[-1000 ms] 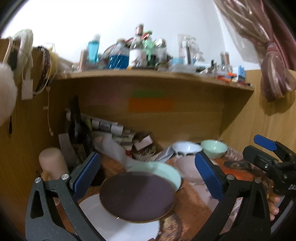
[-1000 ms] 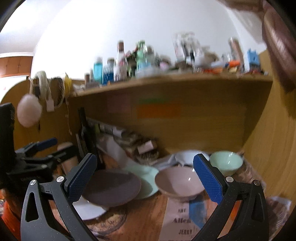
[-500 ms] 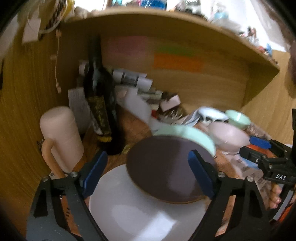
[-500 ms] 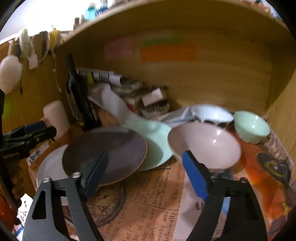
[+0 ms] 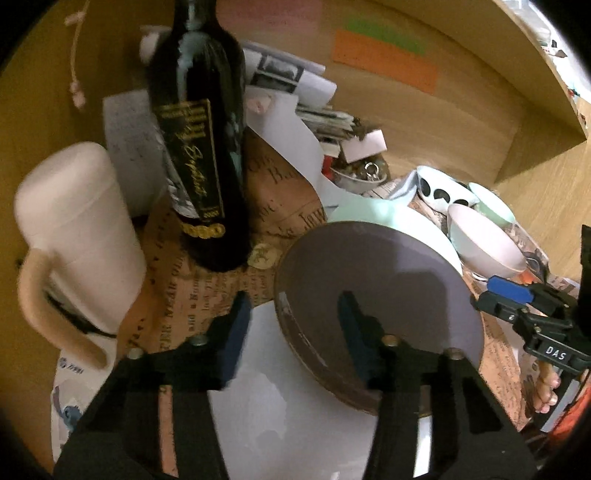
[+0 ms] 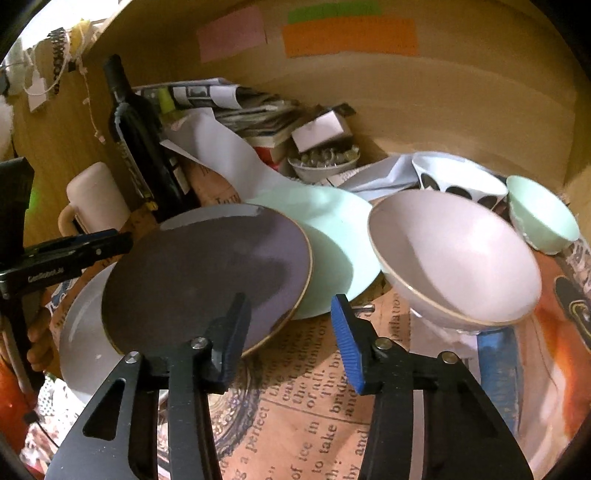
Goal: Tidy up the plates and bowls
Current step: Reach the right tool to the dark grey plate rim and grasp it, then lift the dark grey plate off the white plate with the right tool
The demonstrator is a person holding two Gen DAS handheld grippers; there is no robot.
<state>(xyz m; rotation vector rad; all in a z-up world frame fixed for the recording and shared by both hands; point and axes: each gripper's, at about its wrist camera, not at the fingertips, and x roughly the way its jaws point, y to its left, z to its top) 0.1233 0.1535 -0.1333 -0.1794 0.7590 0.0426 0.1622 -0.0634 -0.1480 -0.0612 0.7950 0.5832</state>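
**Grippers close in over stacked plates on a cluttered desk**

The left gripper (image 5: 291, 325) hangs over the left rim of a dark purple plate (image 5: 376, 295), its jaws closing, one blue pad outside the rim and the other above the plate's face; neither pad presses on it. The right gripper (image 6: 291, 325) is also closing, with nothing between its pads (only newspaper shows in the gap), its left finger (image 6: 232, 332) in front of the purple plate's near edge.

The purple plate lies tilted across two others: its left side overlaps a white plate (image 6: 81, 332), and its right side rests on a mint green plate (image 6: 332, 236). Just to the right sits a pink bowl (image 6: 454, 254), tilted toward the camera, with a mint bowl (image 6: 539, 218) and a white bowl with black spots (image 6: 458, 184) behind it.

Everything rests on newspaper (image 6: 295, 406) spread over the desk. A dark wine bottle (image 5: 203, 140) stands upright at the left, beside a pale pink mug (image 5: 74, 229). Loose papers and a small dish of metal bits (image 6: 325, 162) crowd the back wall, where coloured sticky notes (image 6: 347, 33) hang.
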